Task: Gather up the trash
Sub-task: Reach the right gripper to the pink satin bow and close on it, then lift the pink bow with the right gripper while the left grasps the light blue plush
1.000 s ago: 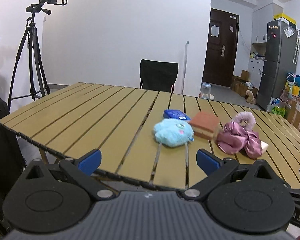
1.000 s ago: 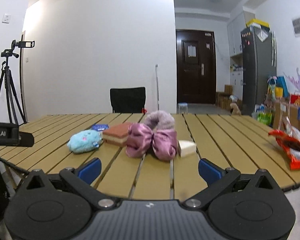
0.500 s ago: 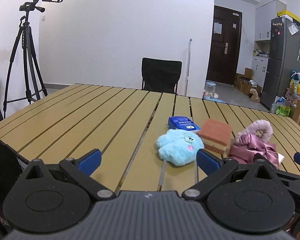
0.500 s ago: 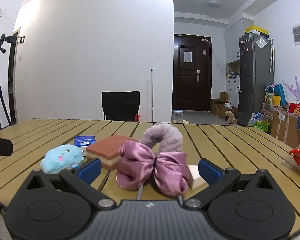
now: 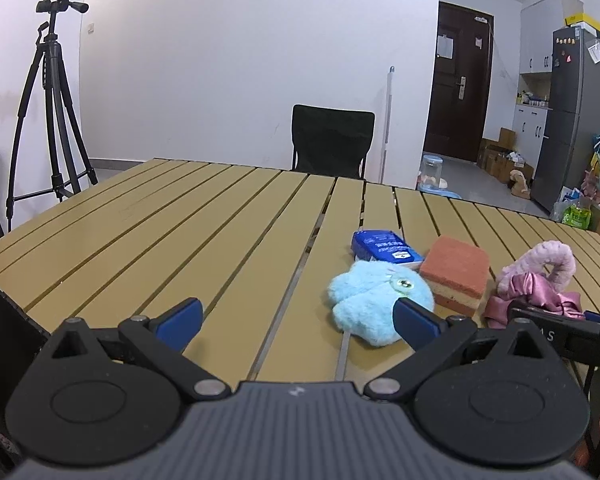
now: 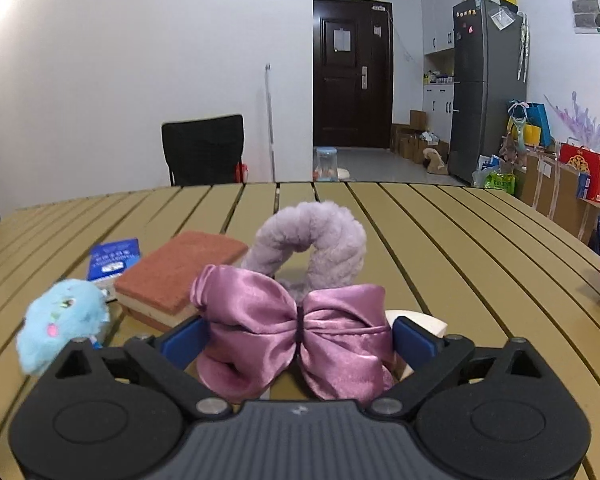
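right gripper (image 6: 296, 338) now much closer, jaws closing around shiny pink satin bow (image 6: 294, 330), pads not pressing yet. bow just right of orange sponge block (image 6: 180, 272). left gripper (image 5: 296, 320) wide, empty. first grab looks near.

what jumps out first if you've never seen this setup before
The shiny pink satin bow fills the middle of the right wrist view, sitting between the closing fingers of the right gripper, with a fluffy lilac headband arching behind it. Left of it on the slatted table lie an orange sponge and a fuzzy blue toy.
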A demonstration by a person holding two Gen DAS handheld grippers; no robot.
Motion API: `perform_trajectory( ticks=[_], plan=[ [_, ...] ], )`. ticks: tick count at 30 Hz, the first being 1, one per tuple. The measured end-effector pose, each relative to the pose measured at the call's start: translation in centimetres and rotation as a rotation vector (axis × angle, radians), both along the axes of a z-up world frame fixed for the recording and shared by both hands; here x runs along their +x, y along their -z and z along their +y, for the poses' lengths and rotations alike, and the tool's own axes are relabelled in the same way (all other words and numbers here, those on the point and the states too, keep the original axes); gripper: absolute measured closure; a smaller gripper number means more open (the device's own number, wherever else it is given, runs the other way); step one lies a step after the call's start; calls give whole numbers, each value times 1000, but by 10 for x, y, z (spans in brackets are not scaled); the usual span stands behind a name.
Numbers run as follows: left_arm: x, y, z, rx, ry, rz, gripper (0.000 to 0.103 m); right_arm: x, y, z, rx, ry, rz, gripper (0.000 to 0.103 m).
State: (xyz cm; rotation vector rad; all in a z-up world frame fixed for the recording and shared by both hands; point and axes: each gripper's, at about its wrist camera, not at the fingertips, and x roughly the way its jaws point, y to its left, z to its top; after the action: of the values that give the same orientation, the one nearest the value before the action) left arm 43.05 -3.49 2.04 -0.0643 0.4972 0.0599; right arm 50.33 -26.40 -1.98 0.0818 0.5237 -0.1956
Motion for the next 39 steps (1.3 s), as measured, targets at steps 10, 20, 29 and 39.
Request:
perform_trajectory(
  ticks=[10,20,29,39],
  plan=[
    [1,0,4,-4,-5,14,0,2,5,0,12,-8,-1,41],
    [8,-3,4,-10,-2,31,0,-22,3,-16,81,-49,-66,57],
    [19,-8,1,-41,-10,58,0,-39,-10,-33,102,-35,-144,58],
    [38,-5,-25,-10,-2,86,0,-60,-20,-57,71,-7,-197,58]
  ],
)
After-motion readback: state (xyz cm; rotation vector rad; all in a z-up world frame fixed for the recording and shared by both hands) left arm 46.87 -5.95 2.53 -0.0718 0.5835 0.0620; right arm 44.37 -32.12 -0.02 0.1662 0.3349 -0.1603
